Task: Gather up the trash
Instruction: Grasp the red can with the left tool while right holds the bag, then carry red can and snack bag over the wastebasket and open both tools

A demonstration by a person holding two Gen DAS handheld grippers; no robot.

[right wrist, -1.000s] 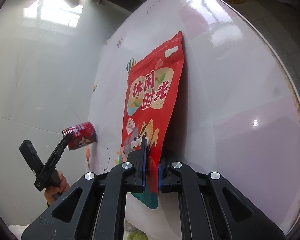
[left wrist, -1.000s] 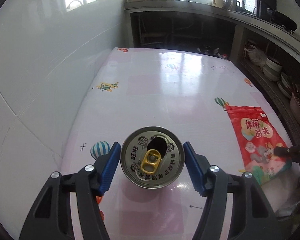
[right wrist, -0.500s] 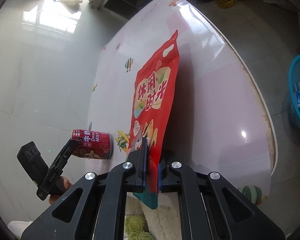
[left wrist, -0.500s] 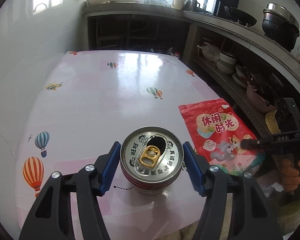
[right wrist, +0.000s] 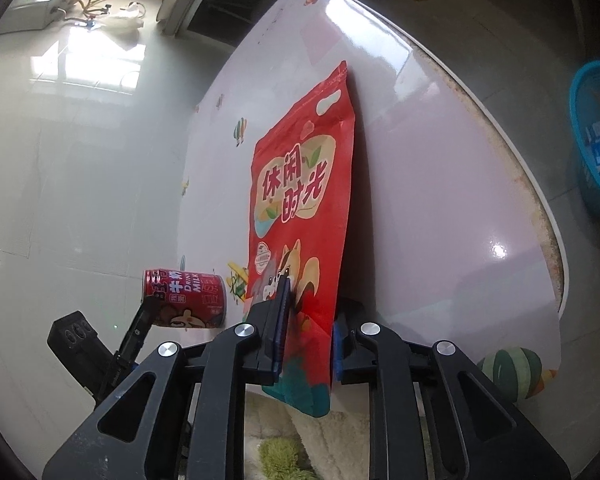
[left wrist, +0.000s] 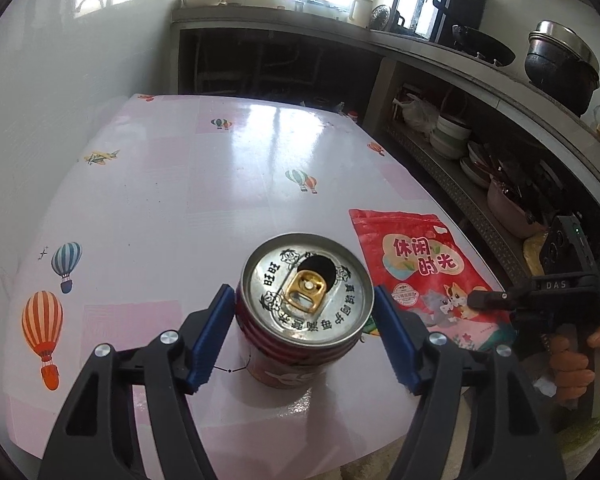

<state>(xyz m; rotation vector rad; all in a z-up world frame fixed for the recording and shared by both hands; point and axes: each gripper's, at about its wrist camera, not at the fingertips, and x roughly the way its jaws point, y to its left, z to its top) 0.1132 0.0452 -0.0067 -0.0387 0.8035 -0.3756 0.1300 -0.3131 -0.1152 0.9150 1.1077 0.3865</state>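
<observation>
Left wrist view: the left gripper (left wrist: 304,332) straddles an opened red milk-drink can (left wrist: 305,304) that stands upright near the near edge of the worktop (left wrist: 188,184), a glossy pink-and-white surface printed with hot-air balloons. Its blue fingers (left wrist: 210,340) stand wide on either side of the can and are opening; the left pad lies just beside the can wall, the right one shows a gap, and no pressing grip can be seen. To the right of the can a red snack bag (left wrist: 416,268) lies flat with its near corner over the worktop edge, where the right gripper (left wrist: 484,300), carried in a hand (left wrist: 576,360), reaches it.

In the right wrist view, the right gripper (right wrist: 306,332) has the bag's (right wrist: 300,200) near end between its fingers (right wrist: 280,320), which are opening from a narrow gap; the bag is slack between the pads. The can (right wrist: 184,298) sits left of the bag. A blue basin (right wrist: 596,136) stands on the floor at the far right.
</observation>
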